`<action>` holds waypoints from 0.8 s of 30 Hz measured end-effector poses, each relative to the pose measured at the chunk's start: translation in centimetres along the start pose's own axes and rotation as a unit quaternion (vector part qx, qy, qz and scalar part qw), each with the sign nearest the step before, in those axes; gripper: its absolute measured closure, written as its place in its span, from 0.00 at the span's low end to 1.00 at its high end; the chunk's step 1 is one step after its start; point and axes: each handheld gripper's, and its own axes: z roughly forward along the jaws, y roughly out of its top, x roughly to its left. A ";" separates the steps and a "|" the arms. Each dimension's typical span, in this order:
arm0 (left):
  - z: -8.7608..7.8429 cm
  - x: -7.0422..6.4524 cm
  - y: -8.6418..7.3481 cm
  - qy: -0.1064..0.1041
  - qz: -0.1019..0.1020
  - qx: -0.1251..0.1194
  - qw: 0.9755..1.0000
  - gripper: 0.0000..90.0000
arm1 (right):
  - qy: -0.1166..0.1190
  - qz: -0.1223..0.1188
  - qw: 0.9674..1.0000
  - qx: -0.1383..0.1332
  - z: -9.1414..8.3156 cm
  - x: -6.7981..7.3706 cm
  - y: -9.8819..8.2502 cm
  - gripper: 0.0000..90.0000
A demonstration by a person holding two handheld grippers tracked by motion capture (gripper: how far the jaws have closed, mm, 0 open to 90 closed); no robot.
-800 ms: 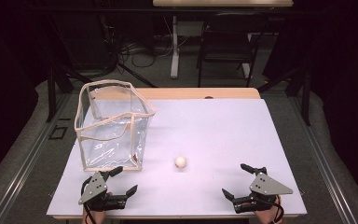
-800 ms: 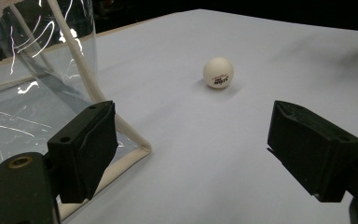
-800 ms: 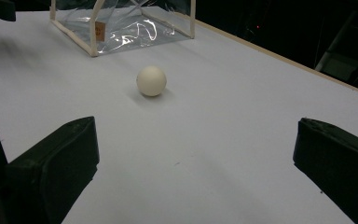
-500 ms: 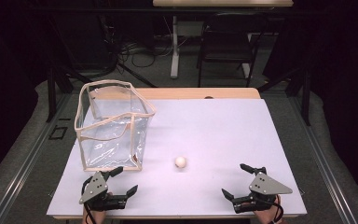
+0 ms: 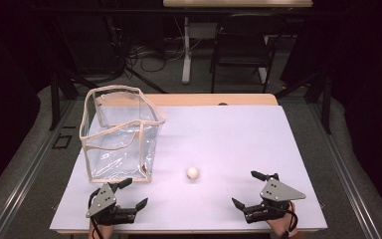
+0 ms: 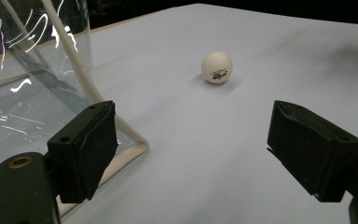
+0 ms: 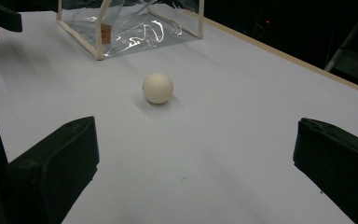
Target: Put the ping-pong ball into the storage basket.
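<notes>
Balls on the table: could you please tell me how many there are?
1. The white ball lies on the table, just right of the clear bag, between the open left gripper and open right gripper.

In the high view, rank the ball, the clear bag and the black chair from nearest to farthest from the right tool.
1. The ball, on the white table, up and left of the right tool.
2. The clear bag, standing farther left, beyond the ball.
3. The black chair, on the floor behind the table's far edge.
</notes>
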 end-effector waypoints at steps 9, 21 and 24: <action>0.1 -0.1 0.0 -0.001 0.004 0.004 1.000 0.18 | 0.010 -0.001 1.000 0.008 1.3 -0.3 0.9 0.00; 0.0 0.0 -0.1 0.000 0.003 0.004 1.000 0.18 | 0.019 -0.007 1.000 0.024 2.7 -0.2 1.4 0.00; 0.1 -0.1 -0.1 0.000 0.003 0.004 1.000 0.18 | 0.021 -0.008 0.999 0.025 3.0 -0.2 1.5 0.00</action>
